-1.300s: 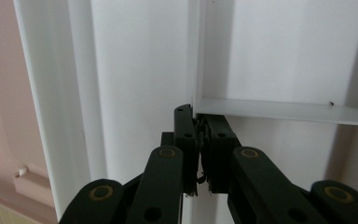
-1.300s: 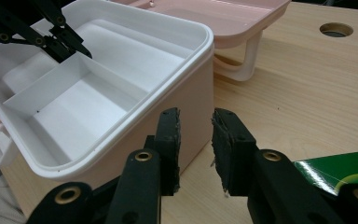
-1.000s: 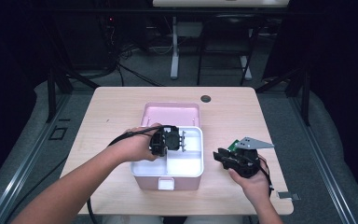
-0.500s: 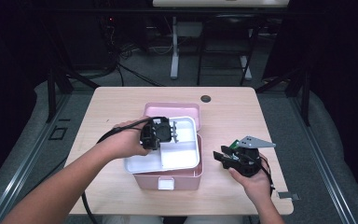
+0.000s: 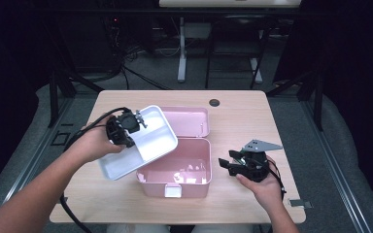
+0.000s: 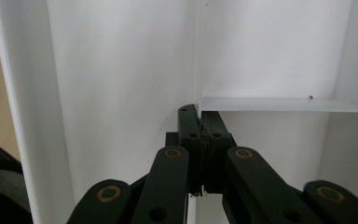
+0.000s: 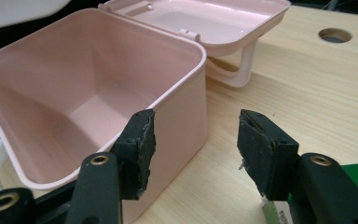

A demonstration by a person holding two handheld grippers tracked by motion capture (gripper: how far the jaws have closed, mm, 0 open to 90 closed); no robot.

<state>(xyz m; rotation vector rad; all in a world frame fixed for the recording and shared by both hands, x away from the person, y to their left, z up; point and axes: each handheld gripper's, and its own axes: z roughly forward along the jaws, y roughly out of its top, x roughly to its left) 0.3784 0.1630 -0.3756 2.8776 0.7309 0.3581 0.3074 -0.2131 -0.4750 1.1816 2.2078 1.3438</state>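
The left tool [image 5: 137, 122] is clamped fully on the inner divider of the white tray [image 5: 148, 141] and holds it tilted above the worktop [image 5: 252, 116], clear of the pink box [image 5: 175, 167] and to its left. The step in hand is lifting the insert out; the next move calls for setting it flat on bare worktop. The right tool [image 5: 230, 164] has just been opening; its jaws stand half apart, empty, just beside the box's right wall.

white tray [image 5: 145, 143] lifted leftward out of pink box [image 5: 177, 167], right tongs [image 5: 228, 164] opening
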